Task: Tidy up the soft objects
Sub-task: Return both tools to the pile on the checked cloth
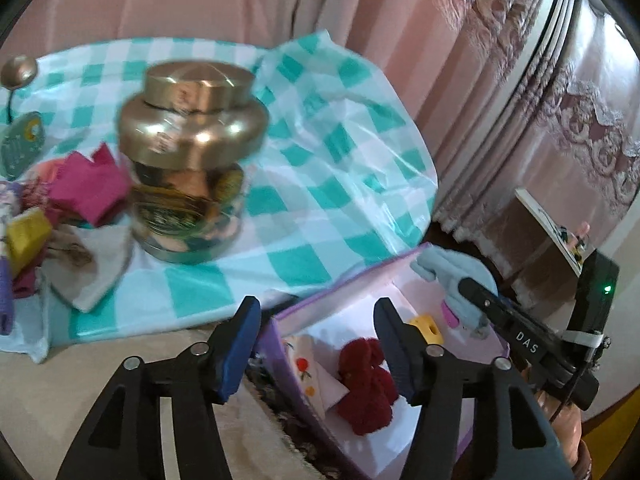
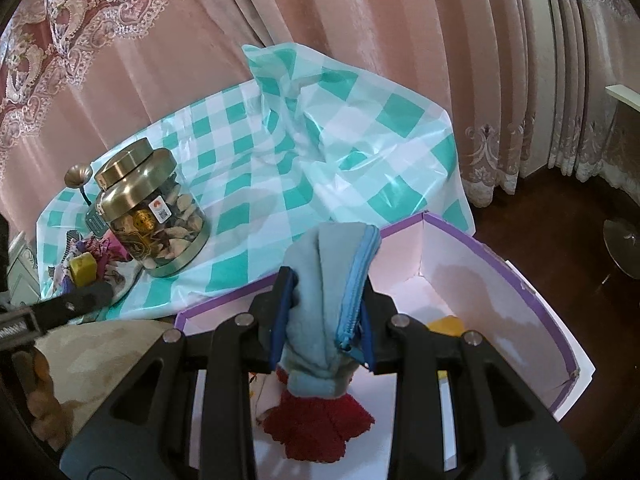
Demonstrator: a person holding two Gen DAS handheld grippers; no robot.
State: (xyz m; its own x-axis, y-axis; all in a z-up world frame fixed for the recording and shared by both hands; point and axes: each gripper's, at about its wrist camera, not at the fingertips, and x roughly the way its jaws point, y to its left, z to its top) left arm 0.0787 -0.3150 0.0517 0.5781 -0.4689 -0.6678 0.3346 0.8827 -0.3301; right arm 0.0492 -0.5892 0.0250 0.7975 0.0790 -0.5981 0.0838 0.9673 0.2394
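Note:
A purple-rimmed box point(image 1: 332, 292) point(image 2: 520, 276) stands in front of the teal checked cloth point(image 1: 340, 152). In it lie a red fluffy piece point(image 1: 366, 388) point(image 2: 316, 428), a yellow block point(image 1: 426, 326) and a white fruit-print cloth point(image 1: 308, 368). My left gripper point(image 1: 316, 320) is open over the box's near-left corner, with nothing between its pads. My right gripper point(image 2: 326, 308) is shut on a light blue fleece zip pouch point(image 2: 332, 280) point(image 1: 452, 276) and holds it above the box. More soft things are piled at the left: a magenta cloth point(image 1: 90, 188), a yellow block point(image 1: 28, 232) and a grey cloth point(image 1: 92, 268).
A glass jar with a brass lid point(image 1: 188, 160) point(image 2: 152, 216) stands on the checked cloth beside the pile. Pink curtains point(image 2: 360, 40) hang close behind. Dark wooden floor point(image 2: 560, 208) lies to the right of the box, with a round metal base point(image 2: 624, 240) on it.

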